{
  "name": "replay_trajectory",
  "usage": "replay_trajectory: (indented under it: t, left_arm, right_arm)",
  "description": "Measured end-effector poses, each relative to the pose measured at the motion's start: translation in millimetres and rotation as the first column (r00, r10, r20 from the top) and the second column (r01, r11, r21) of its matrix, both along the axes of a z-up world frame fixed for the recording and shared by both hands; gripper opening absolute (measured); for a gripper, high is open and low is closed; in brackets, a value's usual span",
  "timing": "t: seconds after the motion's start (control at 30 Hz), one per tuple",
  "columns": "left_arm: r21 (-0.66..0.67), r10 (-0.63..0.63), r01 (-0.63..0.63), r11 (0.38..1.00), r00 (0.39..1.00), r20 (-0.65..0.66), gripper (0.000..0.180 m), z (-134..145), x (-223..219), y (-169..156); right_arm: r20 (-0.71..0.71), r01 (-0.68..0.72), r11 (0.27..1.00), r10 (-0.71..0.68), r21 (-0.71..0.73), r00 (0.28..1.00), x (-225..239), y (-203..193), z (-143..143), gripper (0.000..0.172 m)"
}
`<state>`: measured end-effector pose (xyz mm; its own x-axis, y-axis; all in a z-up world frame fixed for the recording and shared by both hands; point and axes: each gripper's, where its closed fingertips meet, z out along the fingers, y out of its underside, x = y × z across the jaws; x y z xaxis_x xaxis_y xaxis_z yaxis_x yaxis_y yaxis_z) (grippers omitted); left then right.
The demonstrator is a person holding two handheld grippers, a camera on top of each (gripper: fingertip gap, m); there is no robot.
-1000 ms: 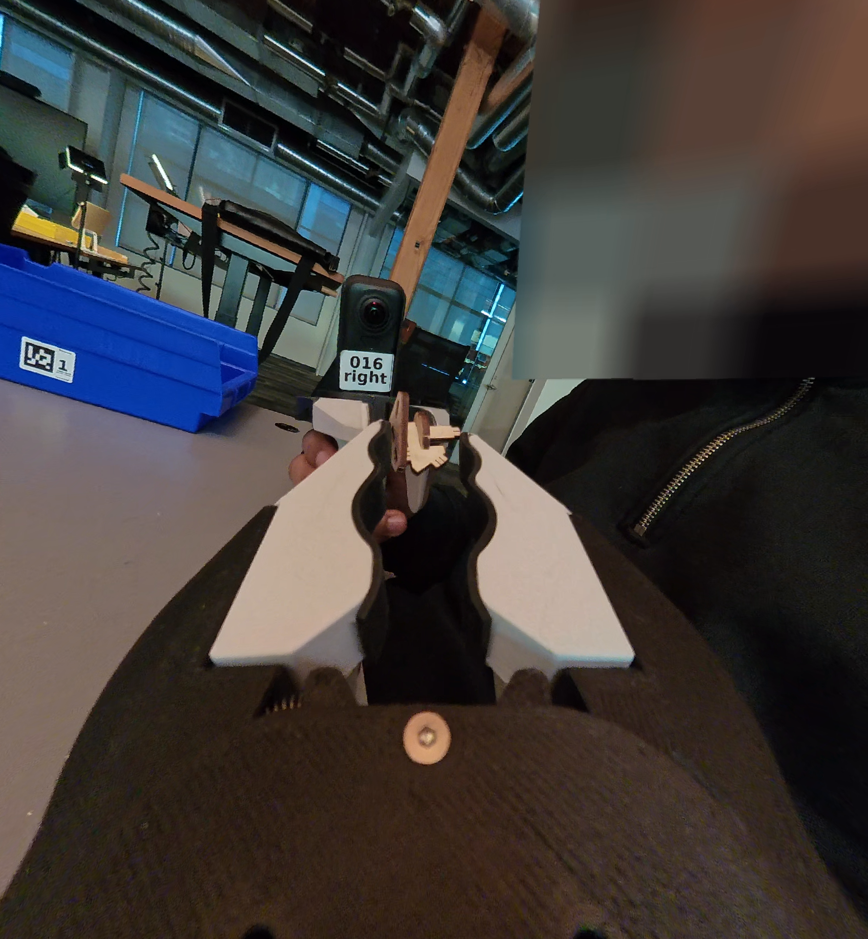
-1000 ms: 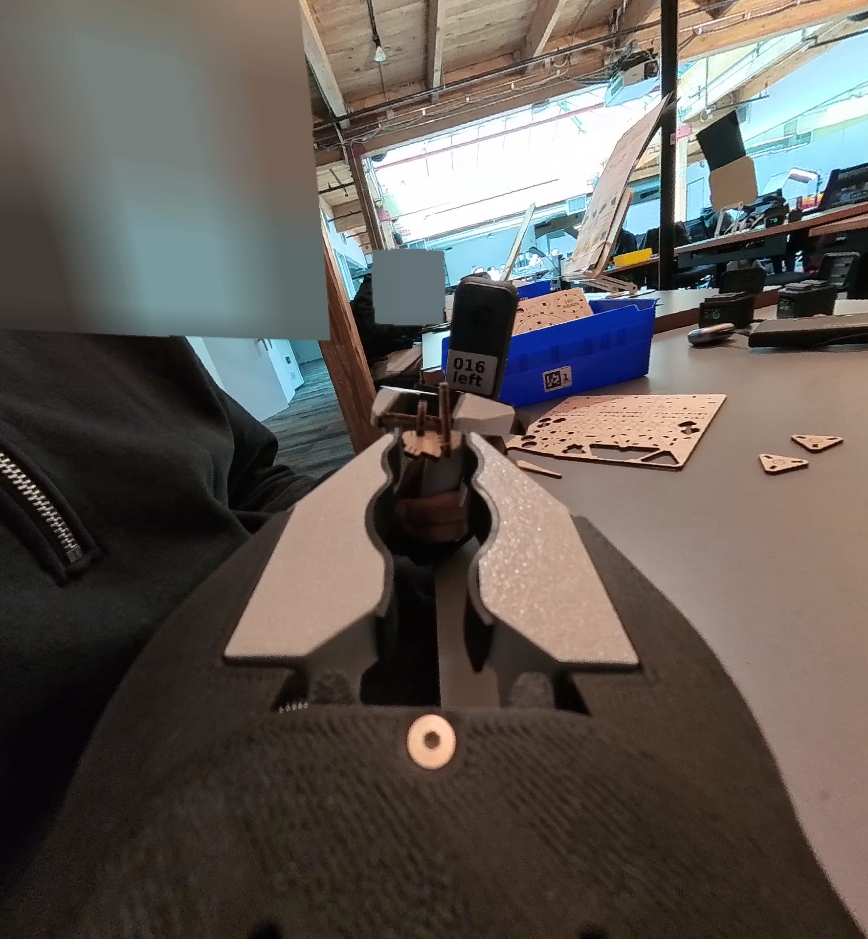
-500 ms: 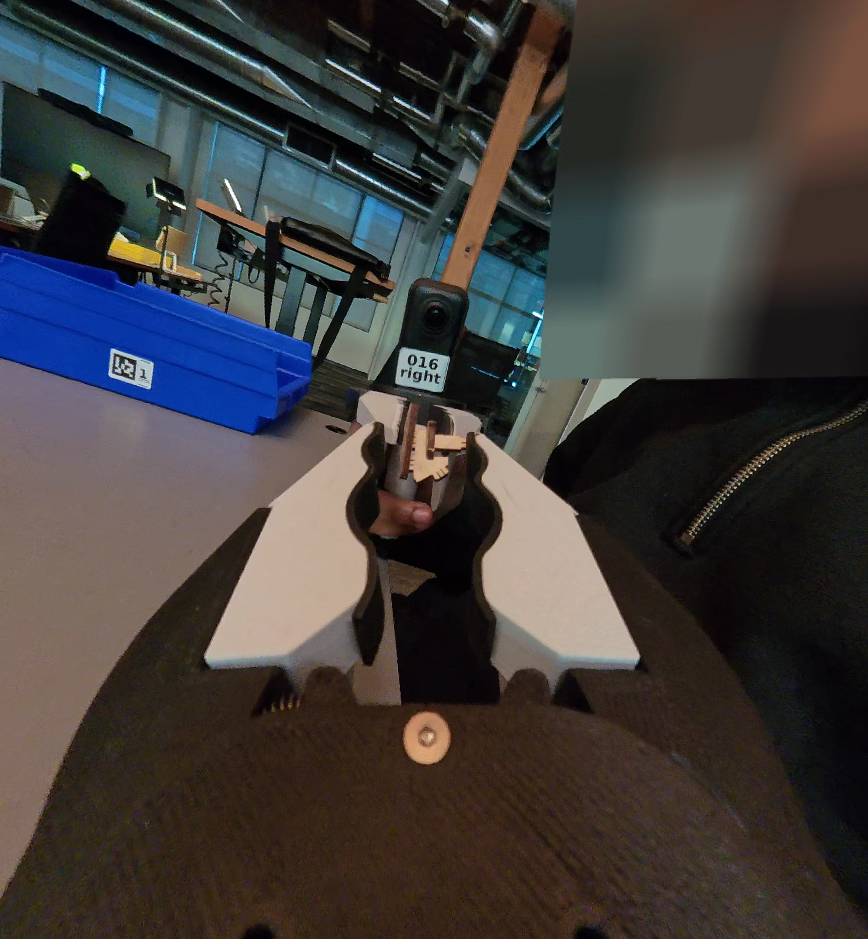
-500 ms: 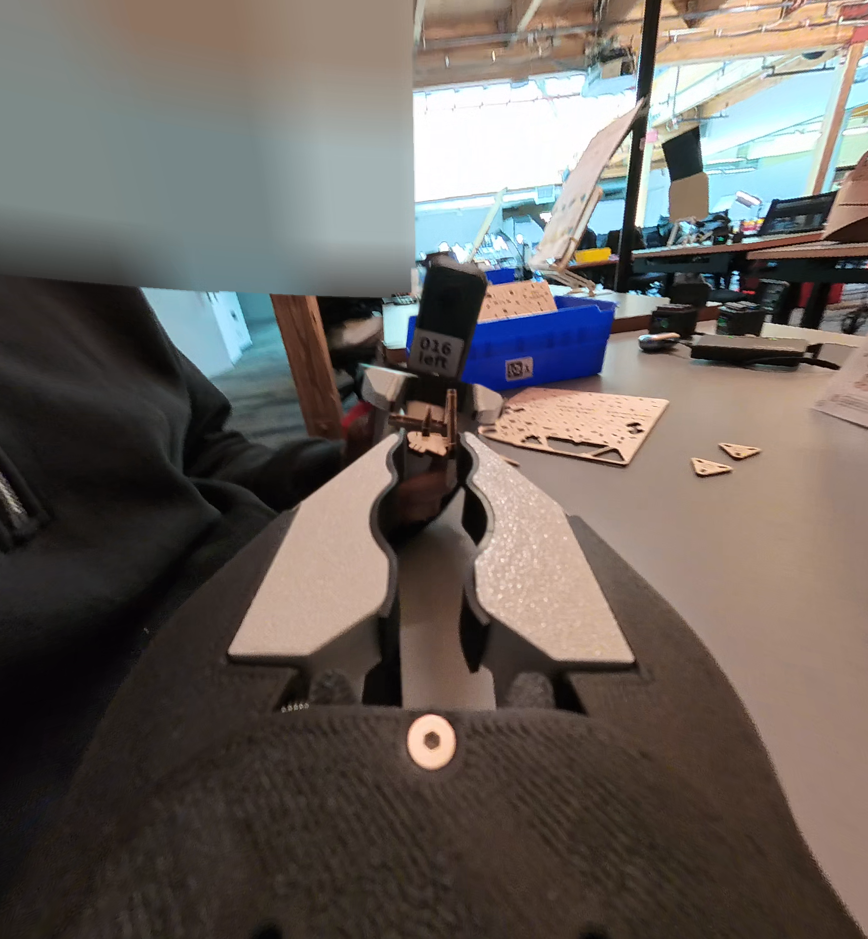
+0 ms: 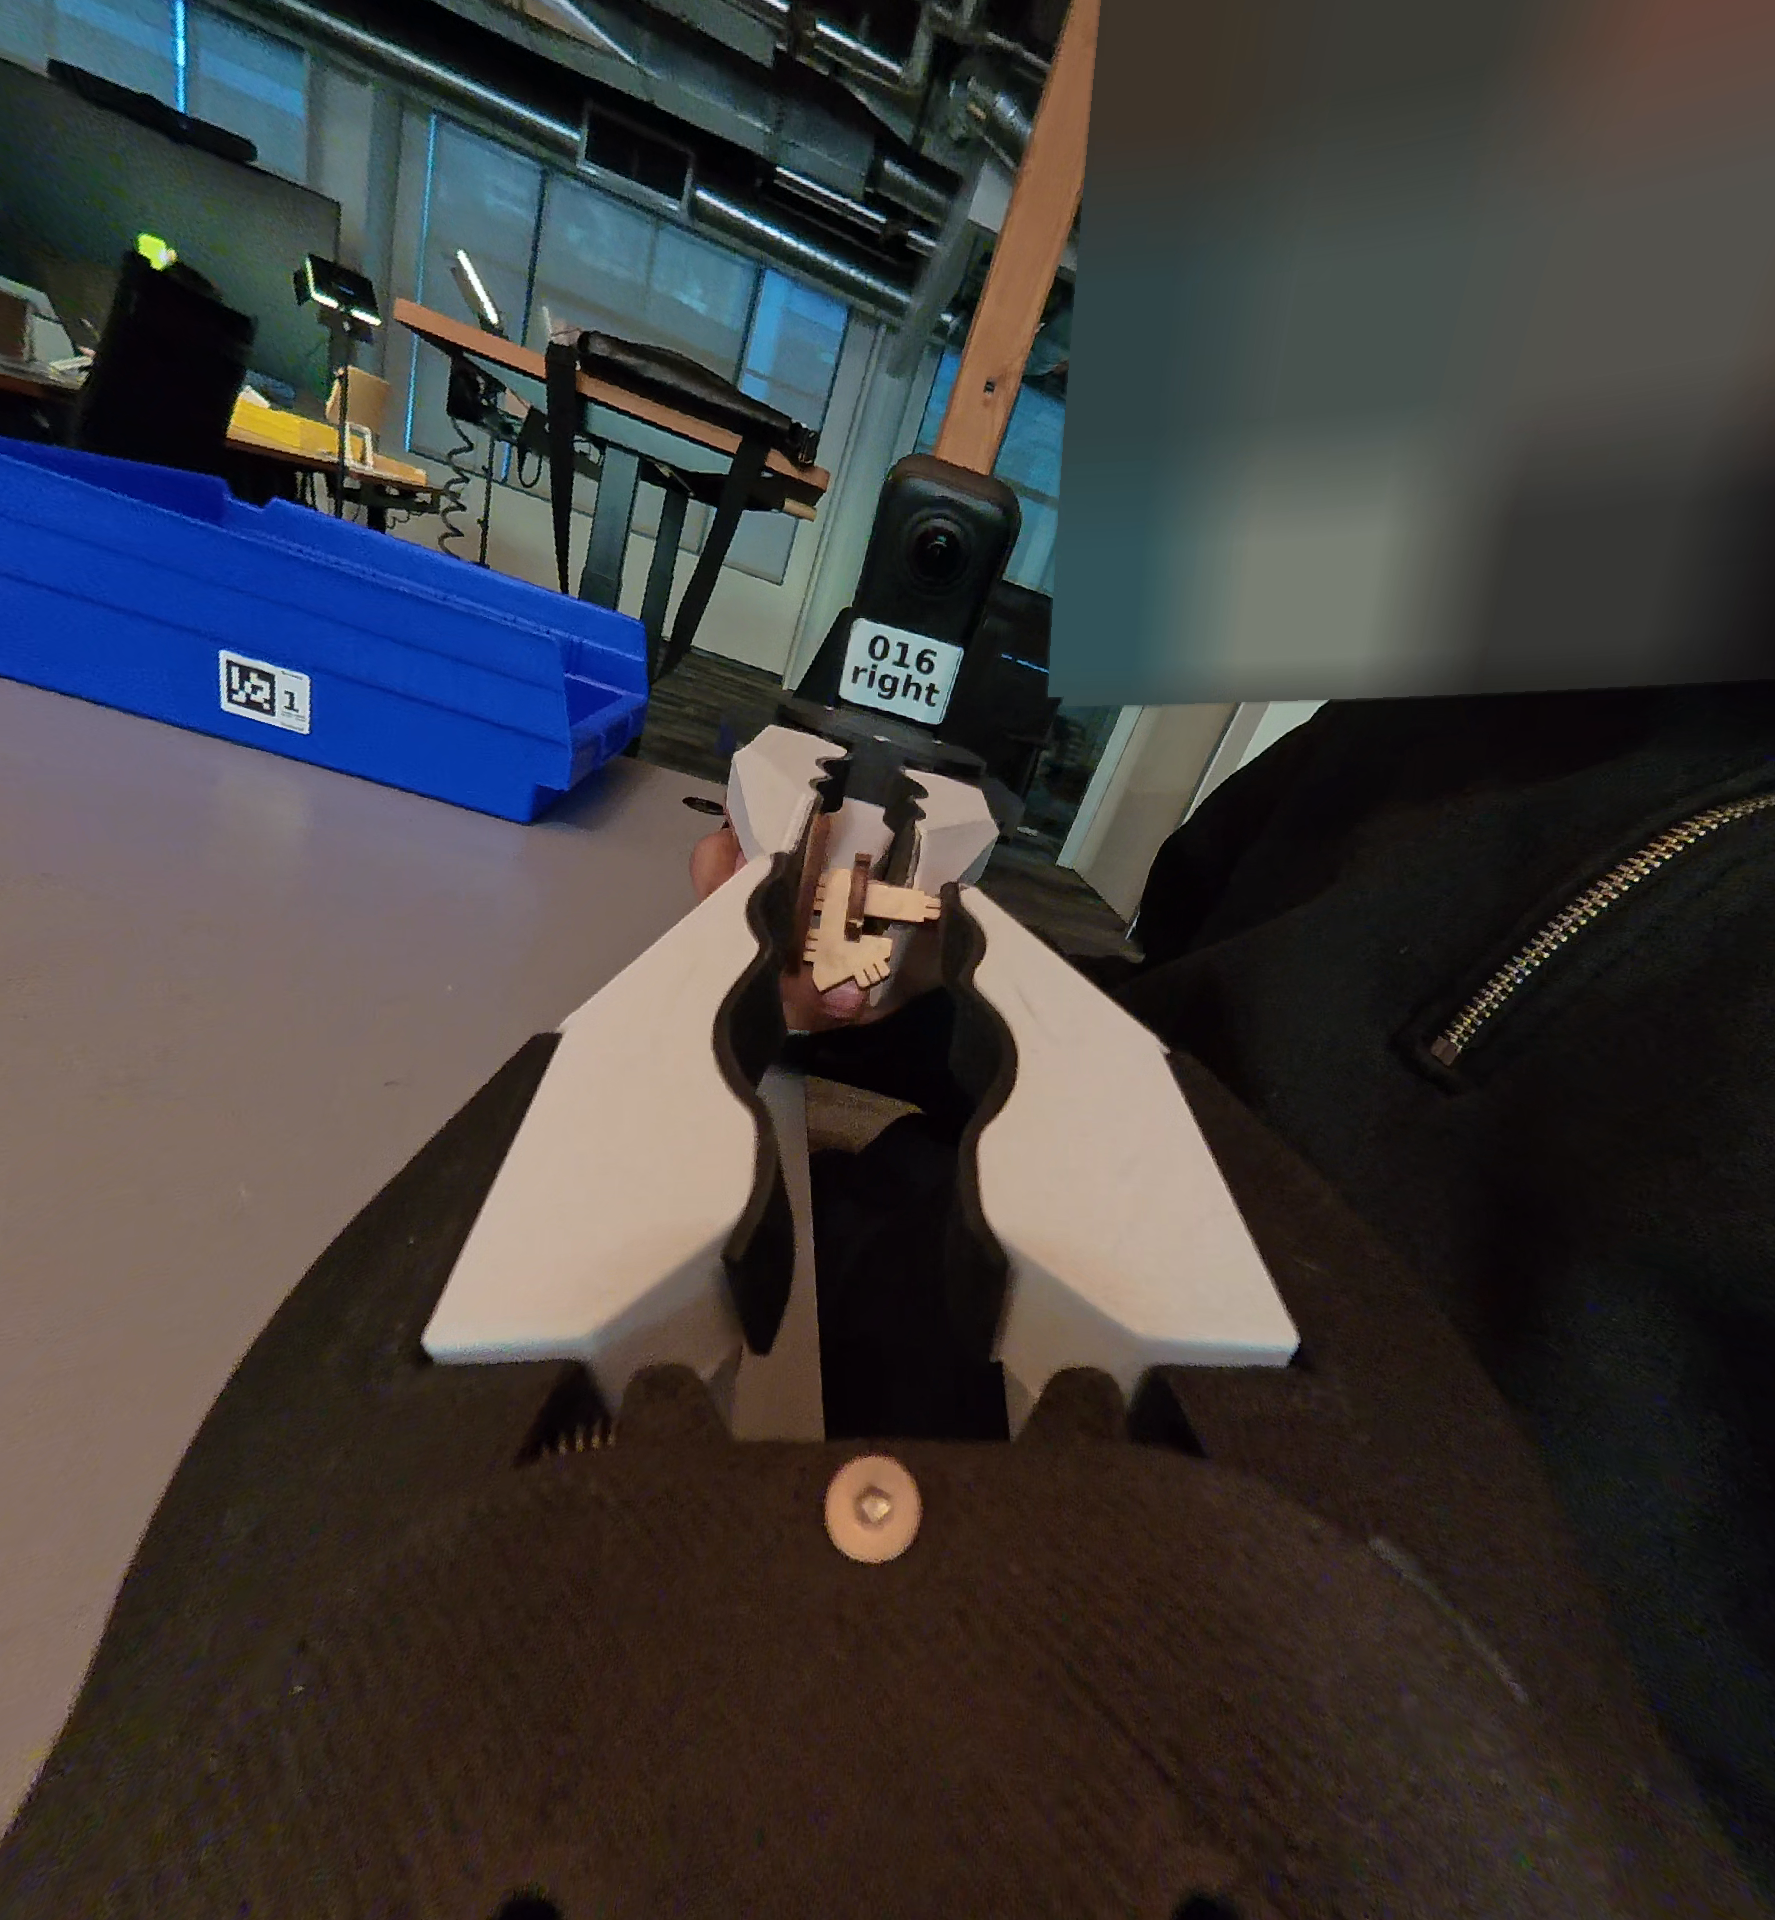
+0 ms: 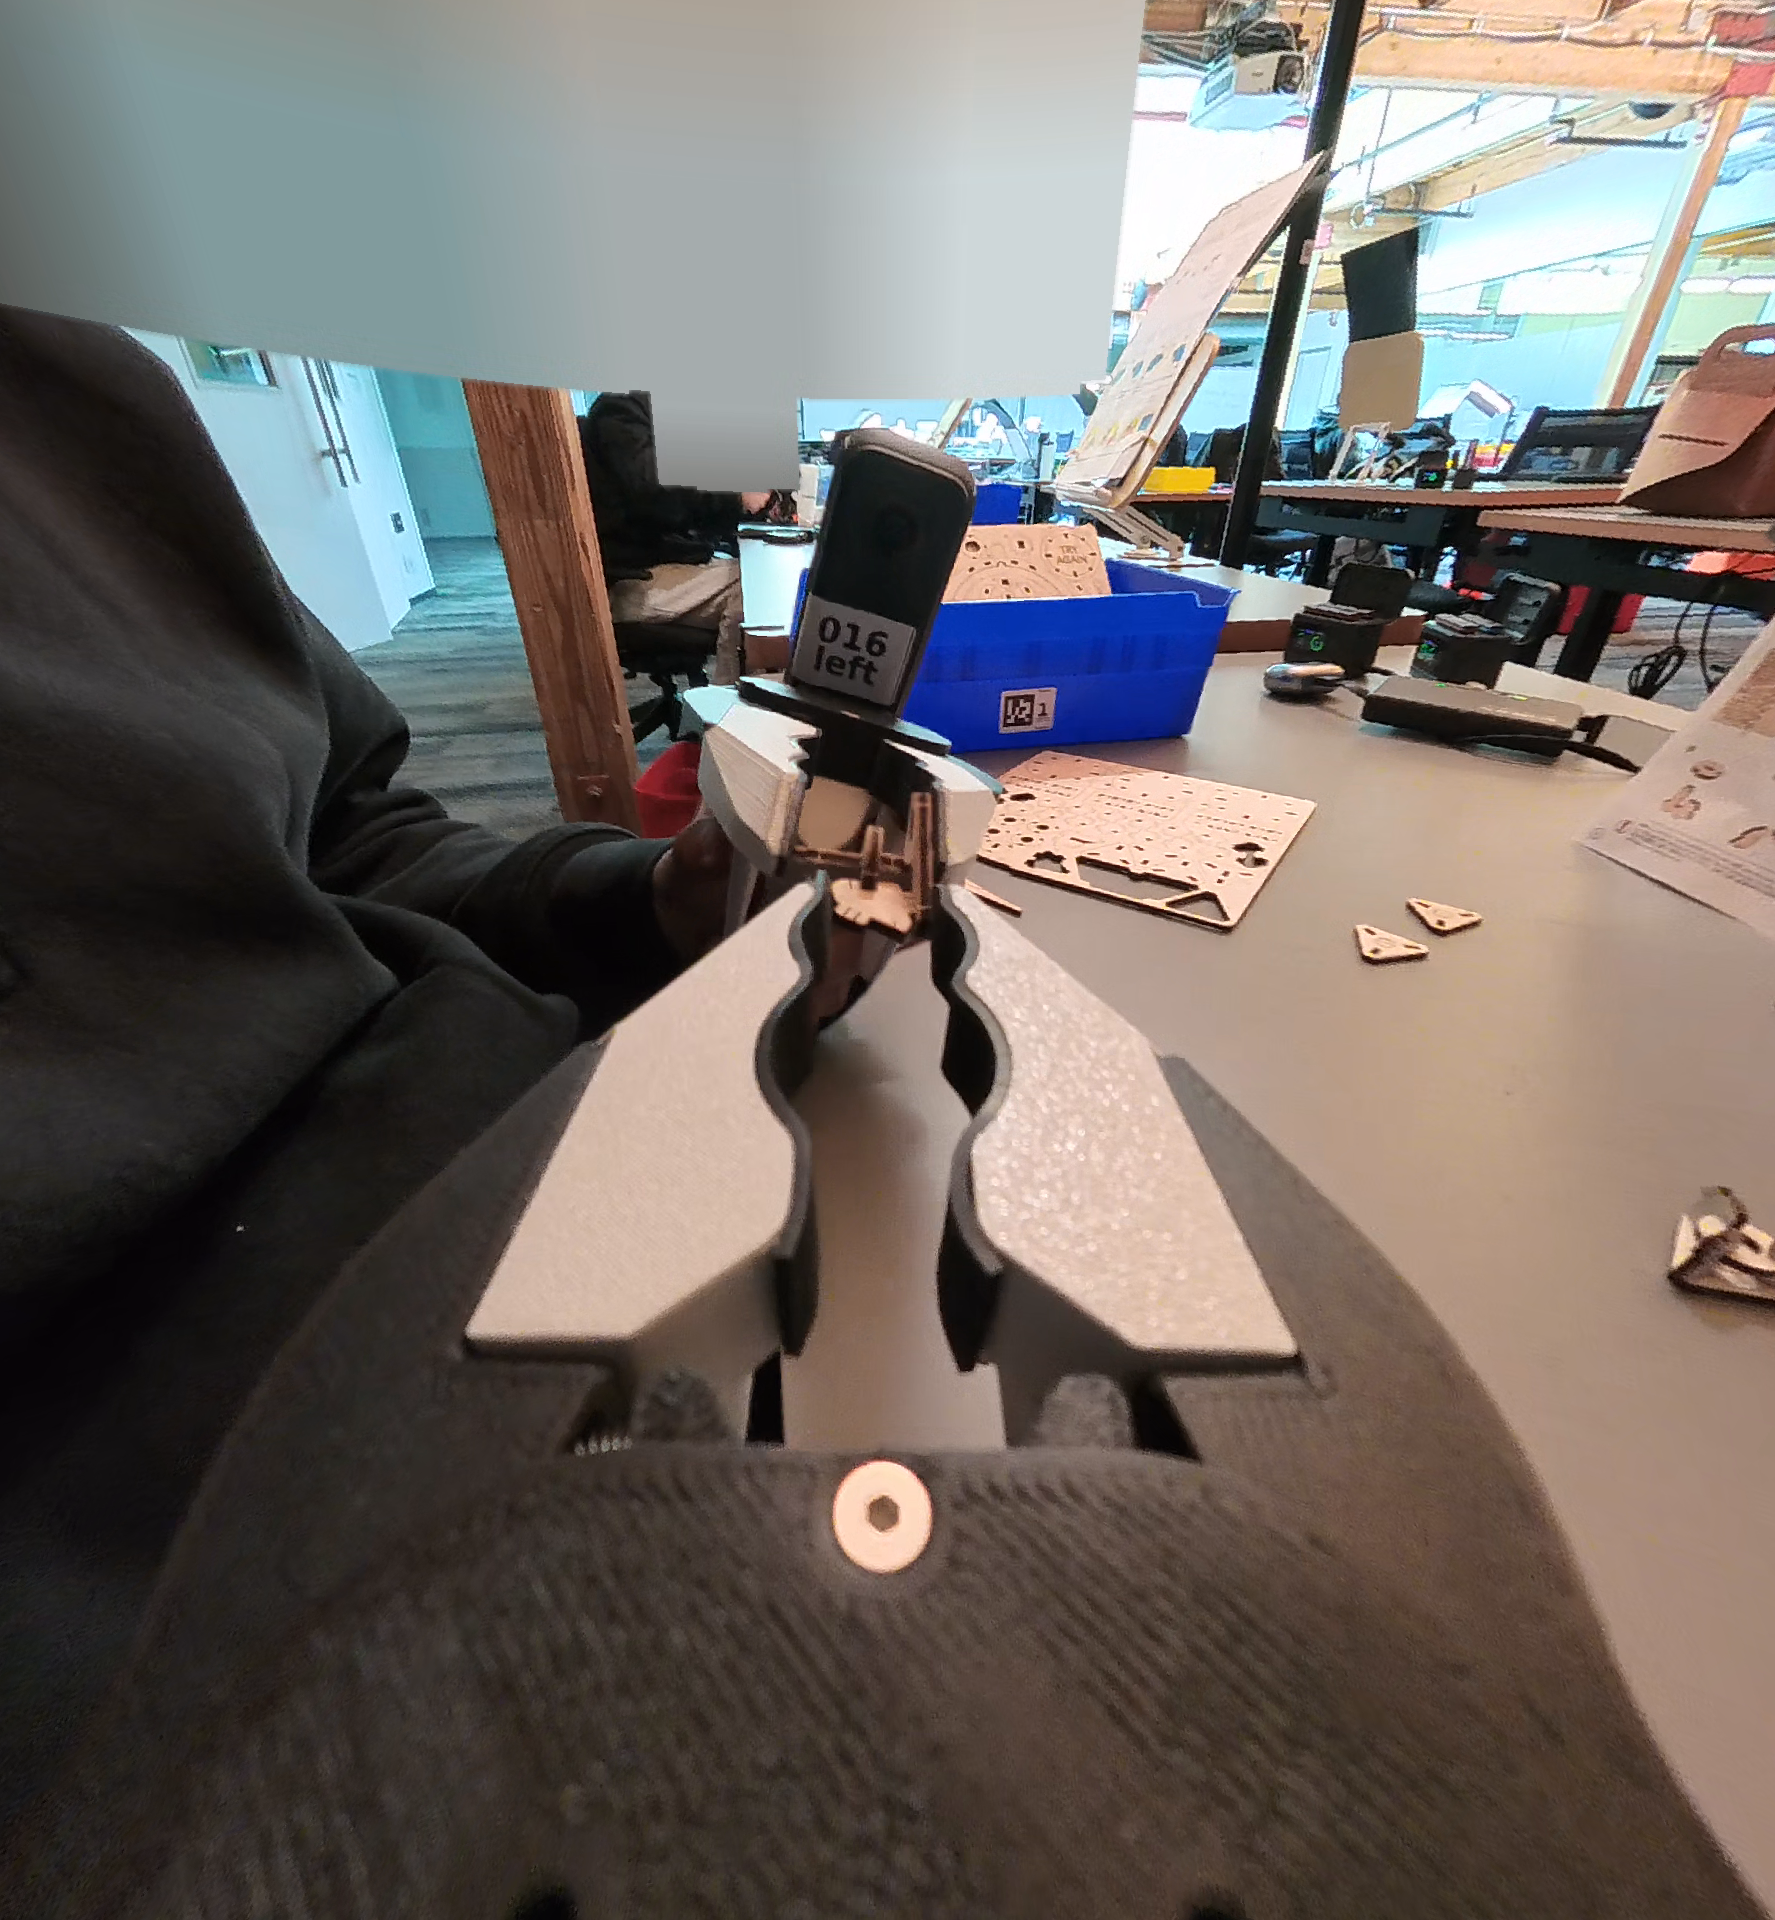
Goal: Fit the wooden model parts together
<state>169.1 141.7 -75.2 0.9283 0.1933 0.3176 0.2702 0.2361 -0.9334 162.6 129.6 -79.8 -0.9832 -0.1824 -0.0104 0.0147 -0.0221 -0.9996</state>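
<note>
- Left wrist view: my left tongs (image 5: 867, 904) sit clamped across a small wooden assembly (image 5: 847, 920). A thin plate lies against one pad, and the end of the cross bar meets the other.
- My right tongs (image 5: 857, 831) face me nose to nose, their tips right at the same assembly. A blue bin (image 5: 343, 644) stands well off on the grey table (image 5: 187, 987), and my black jacket (image 5: 1485, 1143) fills the other side.
- The bin has slid across this view over the last second, so my left hand has swung round. The assembly has stayed at my tips throughout.
- Right wrist view: the claw-shaped foot of the assembly (image 6: 872, 904) sits between my right tongs' tips (image 6: 881, 914), which stand a little apart. I cannot tell whether their pads press on it.
- This view has swung too. More of the table shows now: a punched-out wooden sheet (image 6: 1143, 842), two loose triangles (image 6: 1390, 943), a printed paper (image 6: 1745, 810) and a small dark piece (image 6: 1745, 1262).
</note>
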Motion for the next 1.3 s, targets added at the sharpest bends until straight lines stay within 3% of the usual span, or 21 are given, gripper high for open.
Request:
replay_trajectory:
  t: [0.67,0.87,0.97,1.03,1.3]
  left_arm:
    - [-0.005,-0.012,0.013,1.000,0.999,0.030,0.027,0,2,-3]
    - [0.037,-0.028,0.027,0.999,0.999,0.035,0.026,5,1,-6]
    - [0.014,-0.011,0.010,1.000,1.000,0.008,0.025,5,1,-5]
    - [0.032,-0.018,0.018,0.999,1.000,0.013,0.025,6,1,-6]
    - [0.029,-0.056,0.056,0.998,0.998,-0.004,0.025,6,7,-1]
  right_arm:
    - [0.013,0.037,0.999,-0.037,0.025,0.999,1,-3,0,0.016]
    - [0.026,0.050,0.997,-0.048,-0.059,0.998,-1,-5,7,0.017]
    - [0.030,0.067,0.995,-0.064,-0.080,0.997,-4,-1,10,0.041]
    - [0.069,0.032,0.996,-0.026,-0.083,0.997,-3,1,10,0.044]
    - [0.136,-0.053,0.995,0.064,-0.081,0.989,2,3,7,0.025]
